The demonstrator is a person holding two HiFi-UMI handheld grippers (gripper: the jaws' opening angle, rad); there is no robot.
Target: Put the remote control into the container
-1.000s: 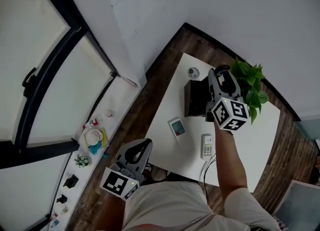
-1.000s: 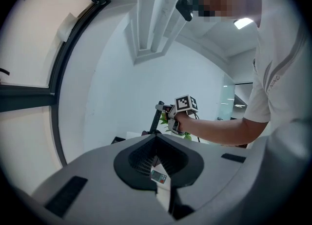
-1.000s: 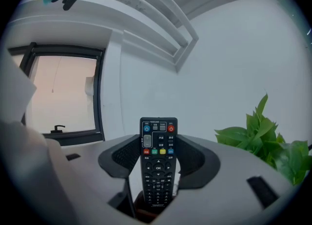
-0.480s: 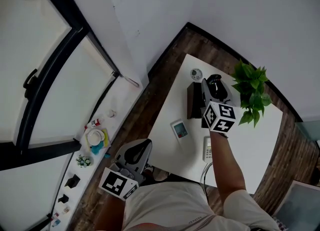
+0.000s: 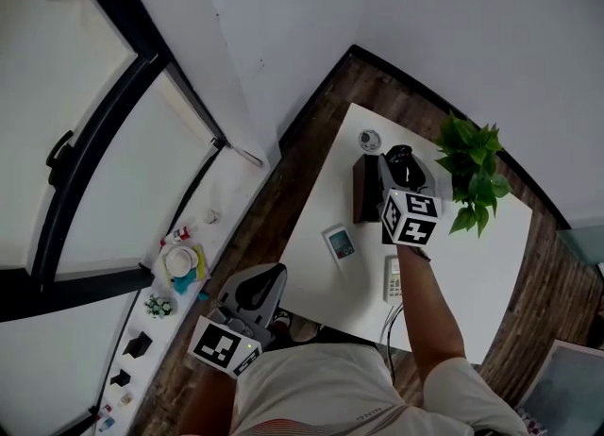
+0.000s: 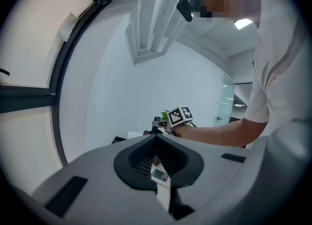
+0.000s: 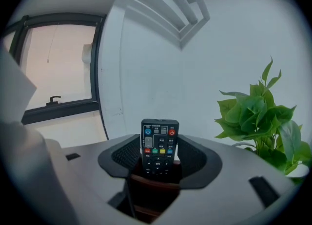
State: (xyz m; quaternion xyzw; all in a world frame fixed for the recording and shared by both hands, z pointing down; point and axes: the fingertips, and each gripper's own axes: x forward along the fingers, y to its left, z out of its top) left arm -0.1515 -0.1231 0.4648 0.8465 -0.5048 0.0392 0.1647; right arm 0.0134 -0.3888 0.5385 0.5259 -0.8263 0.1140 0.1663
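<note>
right hand-held gripper clamped on the upright black remote control, its lower end at the open top of the dark container, on the white surface, leafy plant just beside, left hand-held gripper well apart, jaws together, empty

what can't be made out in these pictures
Inside of the dark brown box container: head view, covered by the right gripper.
Lower end of the black remote control: right gripper view, sunk behind the container's rim.
Buttons on the white remote lying on the white table: head view, too small.
Most of the table: left gripper view, blocked by the left gripper's own shut jaws.
</note>
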